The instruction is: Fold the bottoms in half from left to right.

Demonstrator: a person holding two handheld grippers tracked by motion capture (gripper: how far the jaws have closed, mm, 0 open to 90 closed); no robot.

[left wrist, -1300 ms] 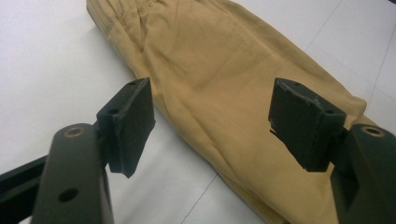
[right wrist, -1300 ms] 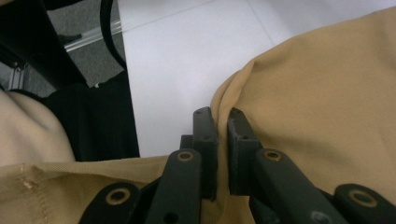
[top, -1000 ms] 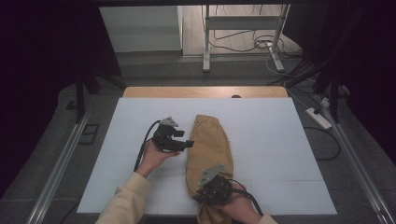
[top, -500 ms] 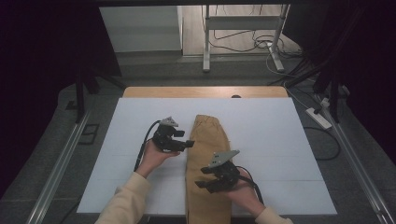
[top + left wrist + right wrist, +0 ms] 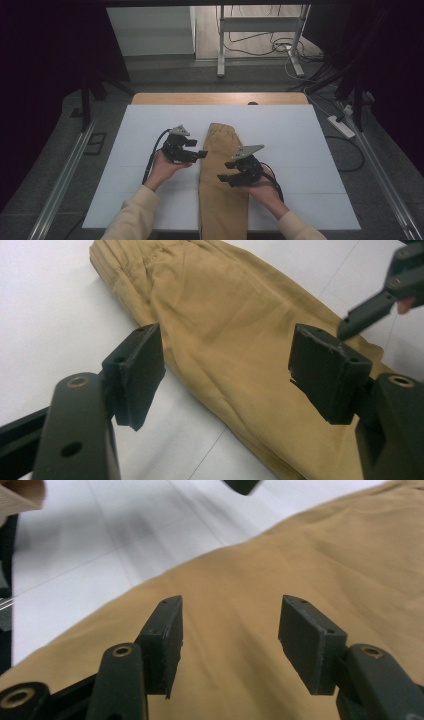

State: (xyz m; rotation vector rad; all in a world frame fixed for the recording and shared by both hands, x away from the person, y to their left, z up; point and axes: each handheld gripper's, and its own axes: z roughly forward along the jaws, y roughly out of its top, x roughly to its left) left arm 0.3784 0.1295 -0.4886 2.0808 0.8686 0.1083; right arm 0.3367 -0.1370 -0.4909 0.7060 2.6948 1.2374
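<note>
Trousers (image 5: 222, 175), one tan pair, folded lengthwise into a narrow strip, lie down the middle of the single white table (image 5: 310, 150), the near end reaching its front edge. Two grippers work here, one per hand. Left gripper (image 5: 201, 154) hovers just beside the garment's left edge, jaws spread, nothing between them. Right gripper (image 5: 226, 171) hangs over the strip's right half; its jaws have just been opening and stand apart above the cloth, clear of it.
</note>
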